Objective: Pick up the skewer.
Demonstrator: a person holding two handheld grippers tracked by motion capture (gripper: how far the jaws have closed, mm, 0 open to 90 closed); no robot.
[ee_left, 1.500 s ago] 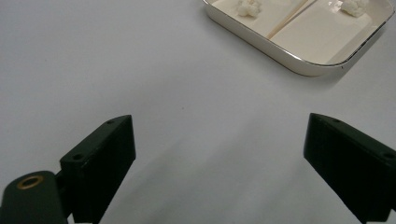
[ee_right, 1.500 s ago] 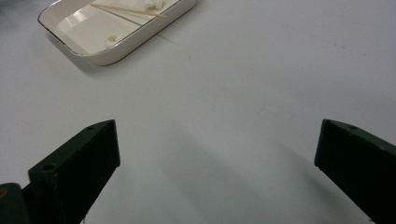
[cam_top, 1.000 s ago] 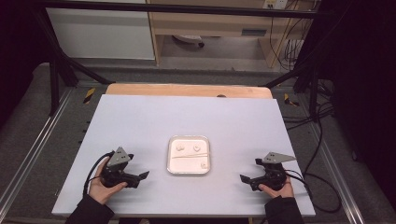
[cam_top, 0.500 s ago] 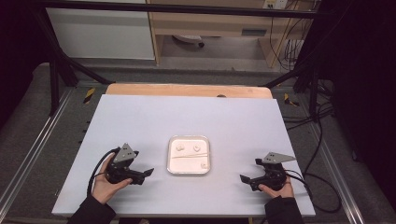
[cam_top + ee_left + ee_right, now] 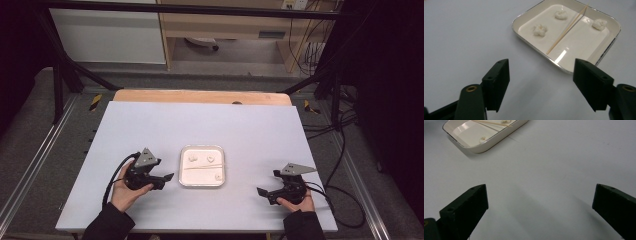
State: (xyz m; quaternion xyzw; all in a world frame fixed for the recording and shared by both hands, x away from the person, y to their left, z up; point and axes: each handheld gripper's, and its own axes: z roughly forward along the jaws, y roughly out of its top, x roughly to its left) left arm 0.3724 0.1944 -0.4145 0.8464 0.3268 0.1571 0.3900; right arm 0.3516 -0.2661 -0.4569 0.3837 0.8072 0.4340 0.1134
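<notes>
Left gripper (image 5: 167, 177) had moved in next to the tray (image 5: 202, 184) since a second ago, its jaws closing partway but still apart and empty, lined up for the skewer (image 5: 567, 27) lying in the tray; right gripper (image 5: 261, 191) sat wide open, well apart.

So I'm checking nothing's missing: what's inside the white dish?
Inside the white dish lie three small white lumps and a thin wooden stick laid across the middle. Nothing covers them; what the lumps are made of can't be told.
</notes>
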